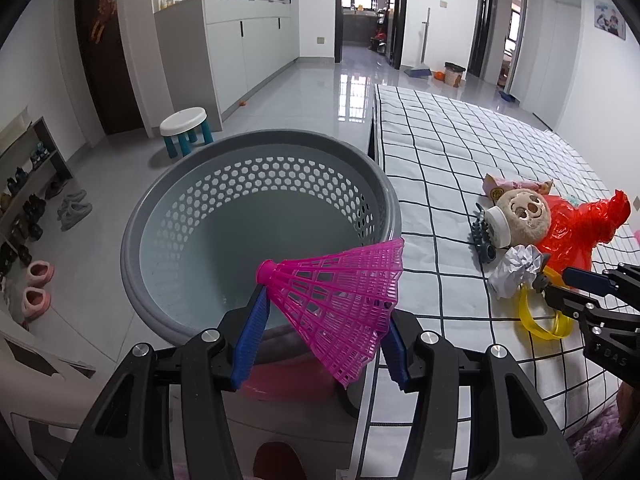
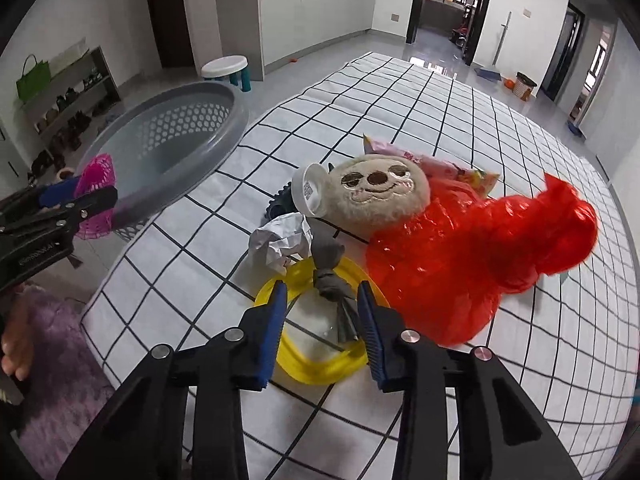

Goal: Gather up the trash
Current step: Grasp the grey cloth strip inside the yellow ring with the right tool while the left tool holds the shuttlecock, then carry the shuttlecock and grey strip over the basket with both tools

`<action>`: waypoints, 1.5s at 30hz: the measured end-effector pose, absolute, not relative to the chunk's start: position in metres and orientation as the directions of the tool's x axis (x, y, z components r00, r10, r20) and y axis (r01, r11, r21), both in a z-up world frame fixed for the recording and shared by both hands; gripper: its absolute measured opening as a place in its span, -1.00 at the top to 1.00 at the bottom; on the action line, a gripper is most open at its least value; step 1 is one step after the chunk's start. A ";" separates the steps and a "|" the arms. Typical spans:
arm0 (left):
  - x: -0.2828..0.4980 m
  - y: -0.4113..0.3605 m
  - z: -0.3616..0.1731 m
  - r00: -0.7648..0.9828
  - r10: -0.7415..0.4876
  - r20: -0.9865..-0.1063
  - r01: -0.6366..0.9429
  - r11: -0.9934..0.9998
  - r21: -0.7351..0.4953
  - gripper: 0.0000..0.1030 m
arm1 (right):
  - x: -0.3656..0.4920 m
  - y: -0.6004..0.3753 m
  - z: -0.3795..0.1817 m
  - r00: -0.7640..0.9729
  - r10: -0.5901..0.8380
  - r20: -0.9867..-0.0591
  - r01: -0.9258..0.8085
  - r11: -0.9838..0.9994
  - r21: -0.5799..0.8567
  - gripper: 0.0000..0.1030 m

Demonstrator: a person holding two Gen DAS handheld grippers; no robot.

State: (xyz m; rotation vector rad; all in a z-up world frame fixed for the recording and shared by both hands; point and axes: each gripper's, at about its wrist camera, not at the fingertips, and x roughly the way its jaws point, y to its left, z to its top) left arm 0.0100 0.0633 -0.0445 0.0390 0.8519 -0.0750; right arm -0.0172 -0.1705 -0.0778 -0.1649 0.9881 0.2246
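My left gripper (image 1: 326,308) is shut on a pink plastic shuttlecock (image 1: 336,300), held over the near rim of the grey perforated basket (image 1: 256,140) beside the bed. On the bed, my right gripper (image 2: 322,286) stands part open over a yellow ring (image 2: 320,368). A knotted grey sock (image 2: 332,280) lies between its blue pads, with a gap showing on the left side. Just beyond lie crumpled silver paper (image 2: 280,240), a red plastic bag (image 2: 460,260), a beige plush toy (image 2: 376,192), a white cup (image 2: 310,194) and a snack wrapper (image 2: 460,168).
The bed has a white sheet with black checks (image 2: 400,100). A dark hair clip (image 1: 482,240) lies by the toy. On the floor stand a white stool (image 1: 186,124), a shoe rack (image 1: 28,184) and pink slippers (image 1: 36,288). A purple rug (image 2: 60,360) lies at the bedside.
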 end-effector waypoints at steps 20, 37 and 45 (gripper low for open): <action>0.010 0.059 -0.047 0.656 -0.052 -0.753 0.080 0.997 0.001 0.01 | -0.009 -0.167 -0.082 0.522 0.090 -0.848 -0.262 0.963 -0.059 0.74; 0.002 0.081 -0.031 0.680 -0.047 -0.731 0.052 0.999 -0.016 0.01 | -0.028 -0.160 -0.039 0.587 0.157 -0.794 -0.211 0.977 0.037 0.86; 0.013 0.105 -0.017 0.688 -0.012 -0.725 0.015 1.000 -0.003 0.01 | -0.008 -0.117 -0.005 0.623 0.255 -0.739 -0.278 0.956 0.095 0.86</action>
